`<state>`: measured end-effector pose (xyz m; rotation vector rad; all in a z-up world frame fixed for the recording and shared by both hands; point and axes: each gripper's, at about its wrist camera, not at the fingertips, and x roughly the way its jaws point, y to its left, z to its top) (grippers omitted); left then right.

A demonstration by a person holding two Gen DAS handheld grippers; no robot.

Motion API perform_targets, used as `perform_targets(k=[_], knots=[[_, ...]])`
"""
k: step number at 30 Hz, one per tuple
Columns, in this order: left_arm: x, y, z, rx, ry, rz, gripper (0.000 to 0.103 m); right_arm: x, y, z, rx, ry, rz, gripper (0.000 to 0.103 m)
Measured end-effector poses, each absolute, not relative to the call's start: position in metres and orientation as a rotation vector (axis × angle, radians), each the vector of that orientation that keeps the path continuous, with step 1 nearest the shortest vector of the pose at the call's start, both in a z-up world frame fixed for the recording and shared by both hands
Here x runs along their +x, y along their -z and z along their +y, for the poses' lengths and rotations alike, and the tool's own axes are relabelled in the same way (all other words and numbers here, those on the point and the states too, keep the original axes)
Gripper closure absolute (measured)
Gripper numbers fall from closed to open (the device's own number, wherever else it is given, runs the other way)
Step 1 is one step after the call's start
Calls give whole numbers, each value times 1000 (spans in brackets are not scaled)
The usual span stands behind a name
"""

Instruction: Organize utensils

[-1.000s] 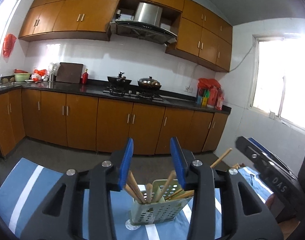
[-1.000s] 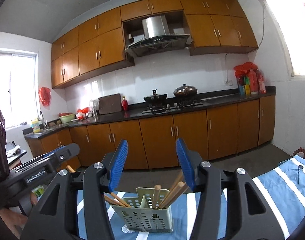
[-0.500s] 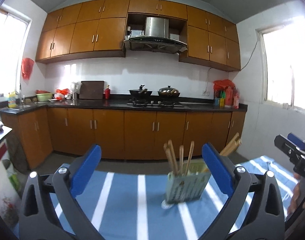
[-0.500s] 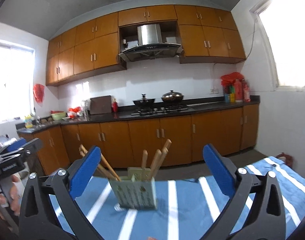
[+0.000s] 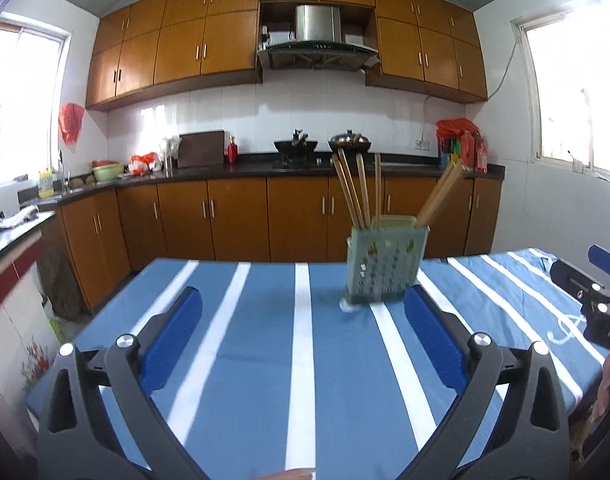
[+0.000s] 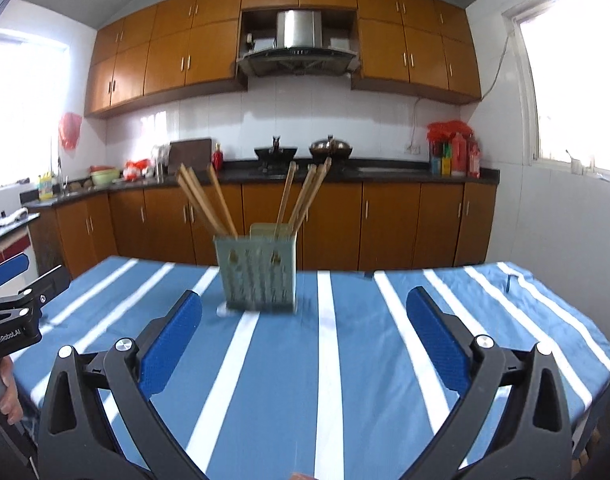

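A pale green perforated utensil holder [image 5: 385, 266] [image 6: 259, 272] stands upright on the blue striped tablecloth [image 5: 305, 360] [image 6: 329, 360]. Several wooden chopsticks [image 5: 355, 192] [image 6: 209, 204] stick out of it, leaning left and right. My left gripper [image 5: 303, 336] is open with nothing between its blue pads, and the holder lies ahead and a little right of it. My right gripper [image 6: 305, 336] is also open and empty, with the holder ahead and slightly left. The other gripper shows at the edge of each view, the right one [image 5: 601, 292] and the left one [image 6: 13, 308].
The table's far edge faces brown kitchen cabinets [image 5: 241, 216] and a dark counter with two pots [image 5: 323, 146] on the stove. A small dark object [image 6: 509, 280] lies on the cloth at the far right. A hand [image 6: 5, 392] holds the left gripper's handle.
Both grippers opened wide and drew back from the holder, which now stands farther away. The views dropped lower, so more tablecloth shows in front.
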<state>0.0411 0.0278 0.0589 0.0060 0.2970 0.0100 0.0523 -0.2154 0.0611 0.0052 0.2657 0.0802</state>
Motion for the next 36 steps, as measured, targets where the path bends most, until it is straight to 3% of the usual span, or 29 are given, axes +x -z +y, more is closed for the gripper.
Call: perform_targets(k=[17,36], knots=[[22,-17,26,-3,-13,383,4,31,-18,-221,60,-71,376,2],[28,-13,19,6,1,408,4,32,-14,-219,49,-57,391,2]])
